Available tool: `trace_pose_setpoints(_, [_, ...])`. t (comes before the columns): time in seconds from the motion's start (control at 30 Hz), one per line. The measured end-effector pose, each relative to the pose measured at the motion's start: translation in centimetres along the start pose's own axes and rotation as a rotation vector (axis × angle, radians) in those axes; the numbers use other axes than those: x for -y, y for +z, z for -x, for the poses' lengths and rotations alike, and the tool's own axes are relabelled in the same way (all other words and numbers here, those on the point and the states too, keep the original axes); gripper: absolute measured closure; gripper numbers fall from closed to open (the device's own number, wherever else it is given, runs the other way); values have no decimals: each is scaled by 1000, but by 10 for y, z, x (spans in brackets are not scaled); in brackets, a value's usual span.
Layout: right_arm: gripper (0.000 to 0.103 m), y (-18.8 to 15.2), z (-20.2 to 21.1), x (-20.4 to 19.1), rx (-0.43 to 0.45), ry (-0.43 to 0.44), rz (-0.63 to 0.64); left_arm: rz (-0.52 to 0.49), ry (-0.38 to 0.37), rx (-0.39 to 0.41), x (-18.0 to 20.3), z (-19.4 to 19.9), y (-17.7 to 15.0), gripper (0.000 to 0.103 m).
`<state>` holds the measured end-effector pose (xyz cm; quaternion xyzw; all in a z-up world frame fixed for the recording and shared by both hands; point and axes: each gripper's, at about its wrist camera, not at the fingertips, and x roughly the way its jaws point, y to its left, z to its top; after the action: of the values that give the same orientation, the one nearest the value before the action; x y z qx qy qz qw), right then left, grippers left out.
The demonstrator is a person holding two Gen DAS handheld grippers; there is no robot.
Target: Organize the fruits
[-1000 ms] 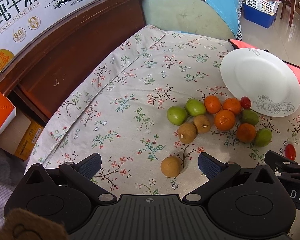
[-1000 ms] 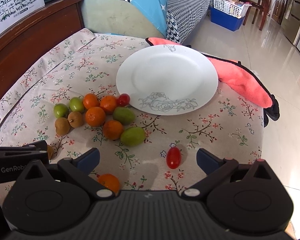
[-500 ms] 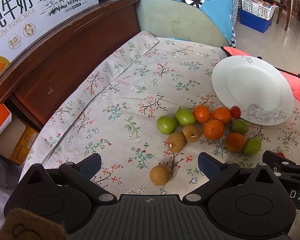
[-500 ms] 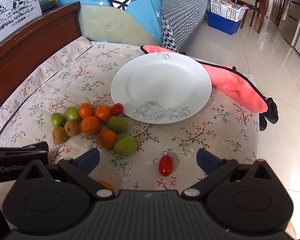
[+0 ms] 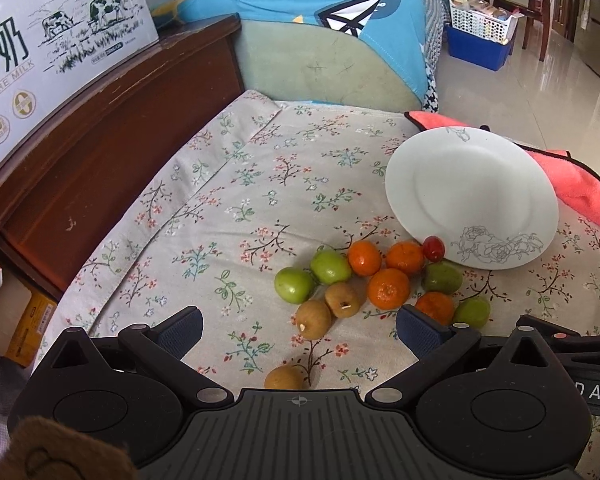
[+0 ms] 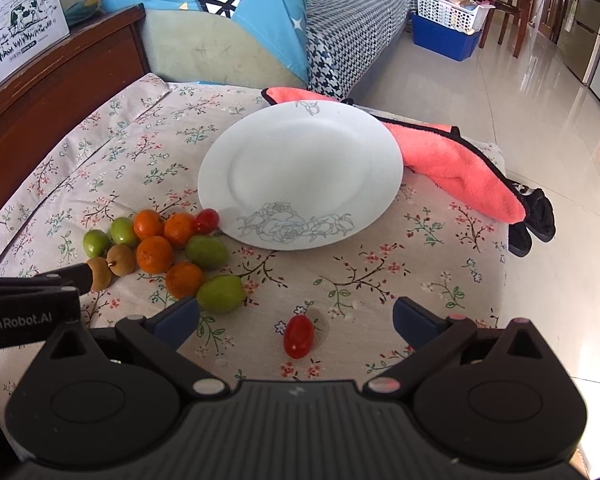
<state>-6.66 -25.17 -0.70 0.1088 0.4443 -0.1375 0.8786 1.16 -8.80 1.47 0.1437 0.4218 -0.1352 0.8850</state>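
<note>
The fruit pile (image 6: 156, 254) sat on the desk (image 6: 420, 264) right off the near-left edge of the white plate (image 6: 300, 168): four little oranges, four green fruits and a couple of brown ones all bunched together, with one cherry tomato (image 6: 207, 221) touching the plate's rim. Nothing was on the plate itself. A second cherry tomato (image 6: 298, 336) lay on its own, nearer than the plate and well apart from the pile, pretty much centred between the wide-open jaws of the right gripper (image 6: 296, 320), which held nothing. One more brown fruit (image 5: 284, 378) was off by itself on the near side of the pile, just in front of the left gripper (image 5: 298, 326), jaws also spread wide and empty. A pink towel (image 6: 460, 168) was tucked under the plate's far right side.
</note>
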Motion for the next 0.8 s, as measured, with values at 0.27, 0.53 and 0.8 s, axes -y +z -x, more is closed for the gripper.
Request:
trace_pose_setpoints(0.27, [6, 11, -10, 21, 17, -14, -30, 17, -26, 41, 9, -22, 27, 0])
trace_pose_setpoints(0.53, [6, 31, -35, 43, 2, -67, -132, 42, -31, 57, 20, -65, 54, 0])
trace_pose_setpoints(0.8, [5, 46, -56, 73, -29, -99, -280, -20, -30, 15, 36, -96, 54, 0])
